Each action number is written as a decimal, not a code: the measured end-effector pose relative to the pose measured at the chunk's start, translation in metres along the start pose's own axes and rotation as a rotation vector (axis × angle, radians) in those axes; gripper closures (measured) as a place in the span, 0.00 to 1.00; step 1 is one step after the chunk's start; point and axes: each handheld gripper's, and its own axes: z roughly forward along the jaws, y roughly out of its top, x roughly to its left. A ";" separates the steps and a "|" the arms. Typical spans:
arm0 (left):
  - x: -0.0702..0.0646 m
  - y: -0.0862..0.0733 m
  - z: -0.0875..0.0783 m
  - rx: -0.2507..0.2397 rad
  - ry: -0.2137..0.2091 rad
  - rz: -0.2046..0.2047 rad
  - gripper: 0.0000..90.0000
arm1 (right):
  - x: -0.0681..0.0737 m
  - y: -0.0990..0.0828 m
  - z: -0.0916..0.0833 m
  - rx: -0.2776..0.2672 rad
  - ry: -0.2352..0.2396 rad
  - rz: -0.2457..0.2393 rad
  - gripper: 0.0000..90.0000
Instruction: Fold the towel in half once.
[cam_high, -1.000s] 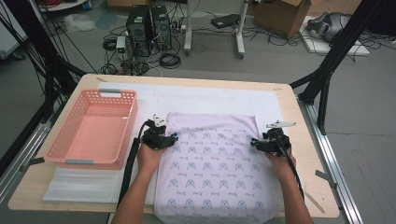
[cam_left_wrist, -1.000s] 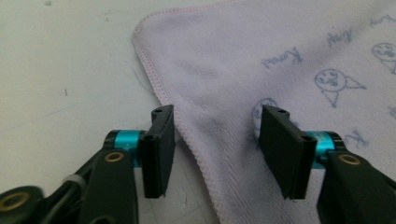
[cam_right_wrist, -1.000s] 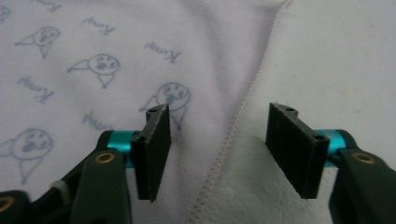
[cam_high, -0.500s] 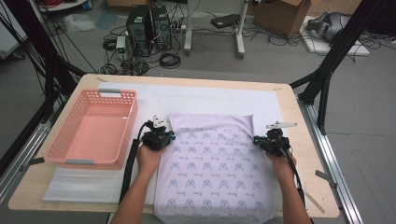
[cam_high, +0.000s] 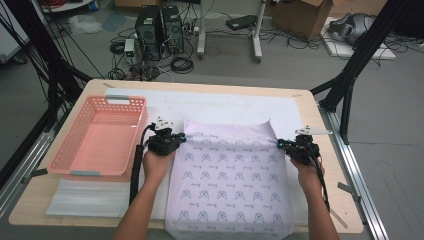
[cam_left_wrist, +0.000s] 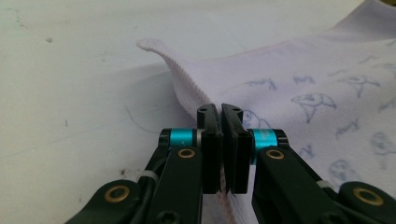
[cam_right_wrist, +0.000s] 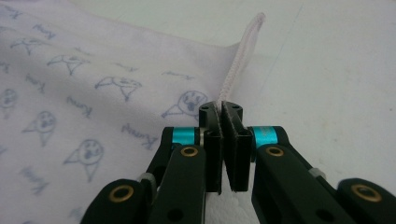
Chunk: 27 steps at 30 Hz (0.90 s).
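**Both grippers pinch the towel's side edges**

Nearest the person, the pale lilac printed towel (cam_high: 230, 175) lies flat on the table, its near end hanging just over the table's front edge and its far end reaching toward the middle of the white mat (cam_high: 220, 106). Two forearms come in from the bottom of the high view, one on each side of the cloth.

The left gripper (cam_high: 176, 139) sits at the towel's left edge near the far corner. Its jaws have just been closing and now stand clamped together on the ribbed hem, which rises in a fold between them in the left gripper view (cam_left_wrist: 219, 116).

The right gripper (cam_high: 286, 145) mirrors it at the right edge. Its jaws have likewise just closed, pinching the hem so that a strip of it stands upright beyond the tips (cam_right_wrist: 222, 112).

Left of the left gripper, a pink plastic basket (cam_high: 65, 150) rests on the table (cam_high: 310, 115). Farther off, computer towers (cam_high: 160, 25) and cables lie on the floor.
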 end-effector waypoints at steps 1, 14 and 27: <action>-0.002 0.000 -0.003 0.002 -0.009 0.007 0.96 | 0.000 -0.001 -0.003 -0.002 0.008 0.004 0.97; -0.016 -0.014 -0.045 -0.028 -0.115 0.007 0.96 | 0.016 -0.021 -0.044 -0.036 0.066 -0.026 0.97; -0.030 -0.050 -0.081 -0.060 -0.212 0.058 0.95 | 0.035 -0.056 -0.071 -0.049 0.085 -0.042 0.97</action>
